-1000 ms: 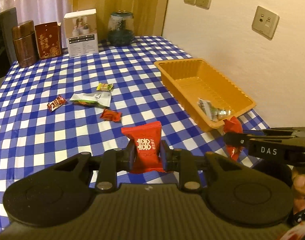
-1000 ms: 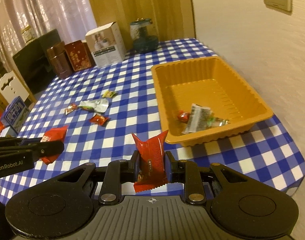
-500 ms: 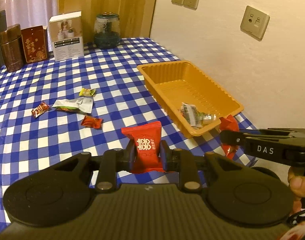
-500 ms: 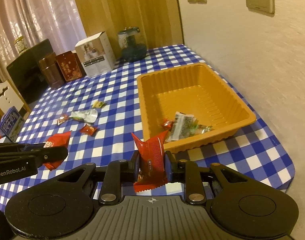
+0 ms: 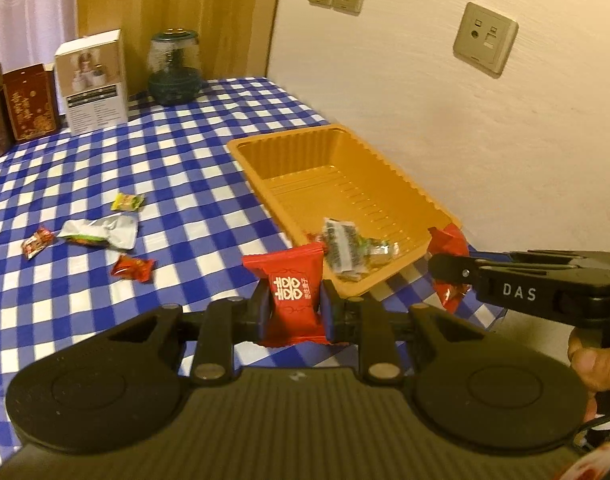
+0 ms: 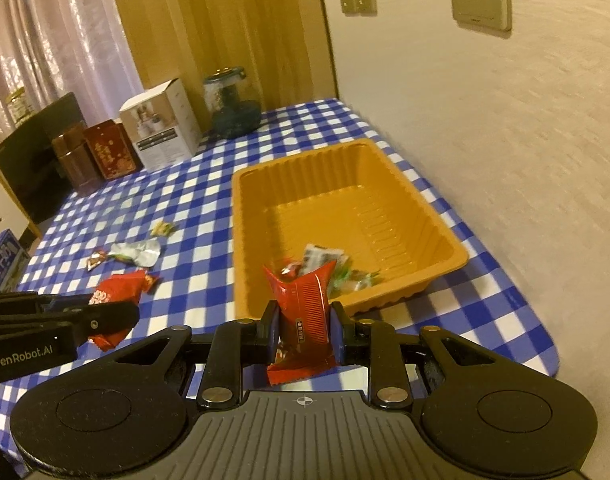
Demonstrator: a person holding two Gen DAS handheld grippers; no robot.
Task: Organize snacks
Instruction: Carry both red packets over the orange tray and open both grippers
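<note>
My left gripper (image 5: 292, 304) is shut on a red snack packet (image 5: 291, 280) with white characters, held above the checked table just short of the near end of the orange tray (image 5: 345, 168). My right gripper (image 6: 303, 322) is shut on a ribbed red packet (image 6: 303, 304), held upright before the same tray (image 6: 249, 240). A few wrapped snacks (image 5: 345, 246) lie in the tray's near end (image 6: 325, 264). Each gripper also shows from the side in the other's view, the right gripper (image 5: 449, 270) and the left gripper (image 6: 113, 312), each with its red packet.
Loose snacks lie on the blue checked cloth: a silver pouch (image 5: 105, 232), a yellow-green candy (image 5: 127, 202), two small red candies (image 5: 133, 269) (image 5: 35, 242). A white box (image 5: 91, 80), a glass jar (image 5: 175, 68) and brown tins (image 5: 29, 102) stand at the far edge. A wall runs along the right.
Both grippers have moved toward the orange tray with their red packets still held; the tray now sits closer and more centred in both views.
</note>
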